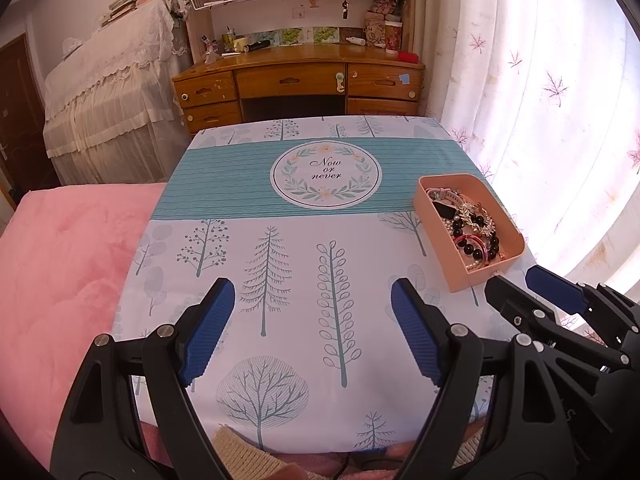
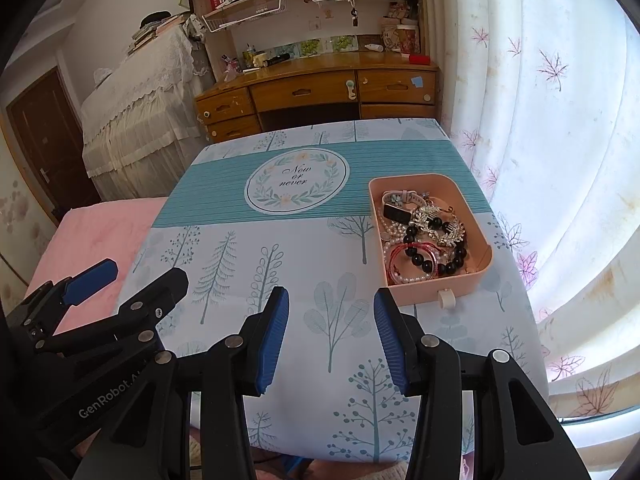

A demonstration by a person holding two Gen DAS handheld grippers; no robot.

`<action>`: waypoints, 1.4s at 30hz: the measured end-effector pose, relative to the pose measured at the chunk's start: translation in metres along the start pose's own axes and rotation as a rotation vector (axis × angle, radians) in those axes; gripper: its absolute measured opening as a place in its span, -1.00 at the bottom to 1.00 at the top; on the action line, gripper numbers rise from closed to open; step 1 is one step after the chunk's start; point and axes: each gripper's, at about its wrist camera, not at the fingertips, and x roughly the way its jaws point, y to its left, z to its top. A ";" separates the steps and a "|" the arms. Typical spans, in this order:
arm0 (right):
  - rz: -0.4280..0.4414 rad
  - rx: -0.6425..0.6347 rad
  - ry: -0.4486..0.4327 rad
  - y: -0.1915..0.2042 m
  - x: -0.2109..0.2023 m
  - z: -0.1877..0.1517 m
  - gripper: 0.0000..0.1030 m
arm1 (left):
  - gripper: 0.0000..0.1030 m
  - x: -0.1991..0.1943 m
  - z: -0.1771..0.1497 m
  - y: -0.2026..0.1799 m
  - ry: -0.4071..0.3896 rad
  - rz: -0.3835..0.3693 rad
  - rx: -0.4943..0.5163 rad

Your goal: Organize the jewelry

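Right wrist view: the right gripper (image 2: 330, 330) hovers over the near table edge, jaws half apart and empty, aimed toward the pink tray (image 2: 472, 216), probably staged for a reach. To its left, the left gripper (image 1: 312, 332) stands wide and empty. The jewelry (image 2: 424, 232), a tangle of bead bracelets, pearls and a watch, lies inside the tray, on the right of the tablecloth (image 2: 248, 248). The tray's low wall is the only obstruction. A wooden desk (image 2: 320, 84) stands beyond.

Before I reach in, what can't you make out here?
- Bottom of the pink tray: both views, the piled jewelry covers it.
- Pearl strand: tangled under the black bead bracelet; ends hidden.
- Watch face: too small to read.
- Table's near edge: both views, the fingers block it.
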 end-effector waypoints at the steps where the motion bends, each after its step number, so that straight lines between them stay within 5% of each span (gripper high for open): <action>1: -0.002 -0.001 -0.004 0.000 -0.001 0.000 -0.13 | 0.53 -0.001 0.000 0.000 -0.005 0.002 0.000; 42: 0.006 -0.021 -0.037 0.005 -0.009 0.000 -0.13 | 0.53 -0.013 0.004 0.006 -0.033 0.018 -0.008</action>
